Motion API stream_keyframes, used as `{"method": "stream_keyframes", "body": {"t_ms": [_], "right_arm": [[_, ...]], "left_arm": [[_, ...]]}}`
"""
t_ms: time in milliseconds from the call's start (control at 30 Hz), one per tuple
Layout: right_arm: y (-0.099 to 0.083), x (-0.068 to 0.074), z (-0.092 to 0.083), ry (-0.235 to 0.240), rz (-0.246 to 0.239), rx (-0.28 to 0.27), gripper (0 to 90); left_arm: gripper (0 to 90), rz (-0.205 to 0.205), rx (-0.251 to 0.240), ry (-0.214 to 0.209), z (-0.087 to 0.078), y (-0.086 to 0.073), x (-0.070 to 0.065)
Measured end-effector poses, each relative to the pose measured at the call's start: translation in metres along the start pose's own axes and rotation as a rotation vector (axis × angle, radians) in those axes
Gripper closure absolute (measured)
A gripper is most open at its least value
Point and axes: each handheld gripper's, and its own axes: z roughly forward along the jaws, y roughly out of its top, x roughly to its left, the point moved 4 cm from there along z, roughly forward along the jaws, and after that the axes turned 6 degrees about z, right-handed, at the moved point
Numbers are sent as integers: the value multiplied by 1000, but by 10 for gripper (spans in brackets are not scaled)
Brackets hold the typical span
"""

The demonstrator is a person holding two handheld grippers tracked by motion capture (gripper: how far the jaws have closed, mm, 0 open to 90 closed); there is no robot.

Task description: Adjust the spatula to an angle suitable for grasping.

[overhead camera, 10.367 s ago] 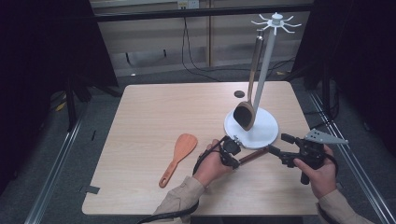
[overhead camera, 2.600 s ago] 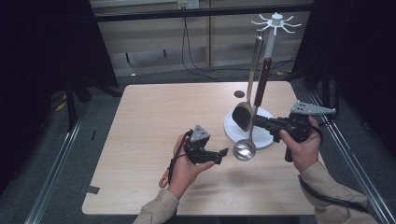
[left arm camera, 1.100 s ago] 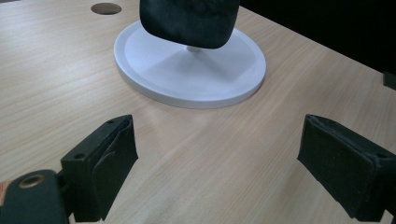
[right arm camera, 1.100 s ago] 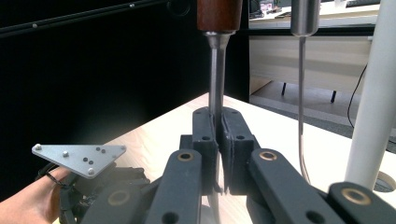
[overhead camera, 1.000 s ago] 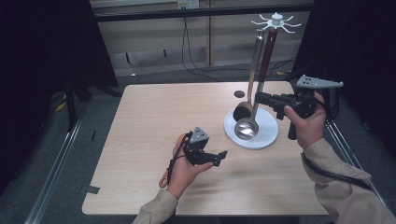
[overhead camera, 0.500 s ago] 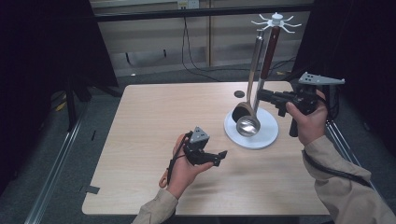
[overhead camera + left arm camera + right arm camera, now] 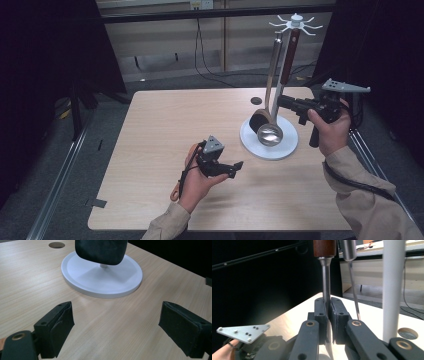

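A white utensil rack (image 7: 296, 21) stands on a round white base (image 7: 286, 146) at the table's right. A black-headed spoon (image 7: 259, 120) hangs from it by a metal handle. My right gripper (image 7: 281, 101) is shut on the thin metal shaft of a ladle (image 7: 270, 134) with a brown wooden handle. The ladle stands upright beside the pole, its handle top up among the hooks; I cannot tell whether it is hooked. The right gripper view shows the pads (image 7: 336, 315) clamped on the shaft (image 7: 325, 285). My left gripper (image 7: 236, 170) rests open on the table, pointing at the base (image 7: 100, 282).
A wooden spatula (image 7: 175, 192) lies mostly hidden under the left hand. A small round hole (image 7: 256, 100) sits in the tabletop behind the rack. The black spoon head (image 7: 101, 251) hangs just above the base. Bare wood stretches across the table's left half and front.
The right gripper has lifted the ladle from low over the table up against the rack; over the last second it barely shifted. The left hand moved over the spatula, then stayed still.
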Motion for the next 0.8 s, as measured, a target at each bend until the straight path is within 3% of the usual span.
{"method": "stream_keyframes", "body": {"t_ms": [800], "right_arm": [[-2,-12,3,-56,99,-52,808]], "left_arm": [[121,4,-6,5,-1,1,0]]}}
